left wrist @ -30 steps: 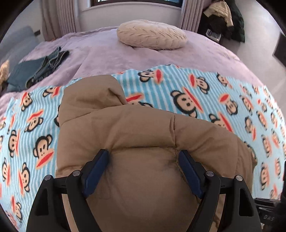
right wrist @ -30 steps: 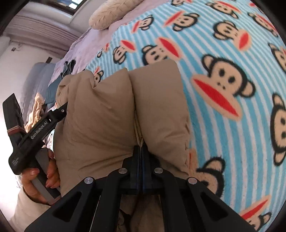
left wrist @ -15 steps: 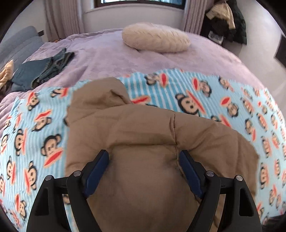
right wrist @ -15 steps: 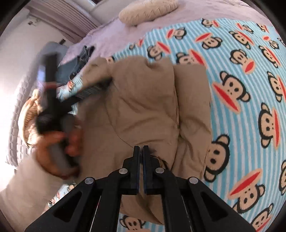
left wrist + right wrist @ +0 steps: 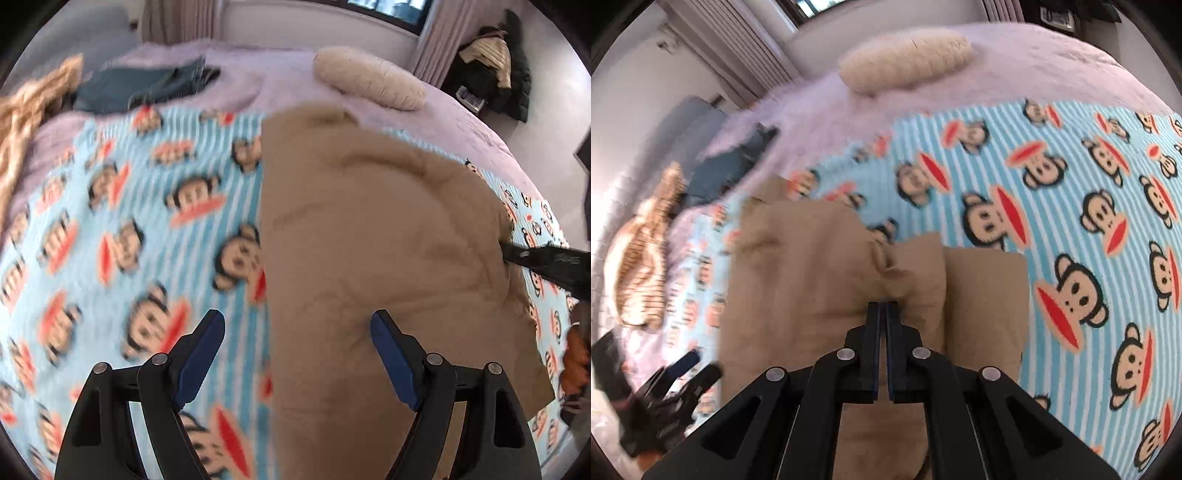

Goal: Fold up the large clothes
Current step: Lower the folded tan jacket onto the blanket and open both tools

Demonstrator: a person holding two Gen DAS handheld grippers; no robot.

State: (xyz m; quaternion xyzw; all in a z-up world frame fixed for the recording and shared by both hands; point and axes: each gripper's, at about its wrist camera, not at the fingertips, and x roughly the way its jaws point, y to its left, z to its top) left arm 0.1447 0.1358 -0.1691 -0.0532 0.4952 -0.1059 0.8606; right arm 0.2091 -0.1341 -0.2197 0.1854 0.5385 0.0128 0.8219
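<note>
A tan padded jacket [image 5: 388, 251] lies folded on a blue striped monkey-print blanket [image 5: 129, 229] on the bed; it also shows in the right wrist view [image 5: 820, 280]. My left gripper [image 5: 297, 354] is open above the jacket's left edge, holding nothing. My right gripper [image 5: 882, 314] is shut, its tips at the jacket's top fabric; whether cloth is pinched I cannot tell. The right gripper also shows at the jacket's right edge in the left wrist view [image 5: 517, 254]. The left gripper appears blurred at lower left in the right wrist view [image 5: 690, 369].
A cream pillow [image 5: 369, 81] lies at the head of the lilac bedspread [image 5: 1034, 62]. Folded dark jeans [image 5: 147, 86] and a tan striped garment [image 5: 642, 251] lie at the bed's left. Dark clothes [image 5: 495, 70] are piled by the wall.
My left gripper has swung left off the jacket, now half over the blanket. My right gripper has pulled back and up; the jacket lies flatter and more squarely folded.
</note>
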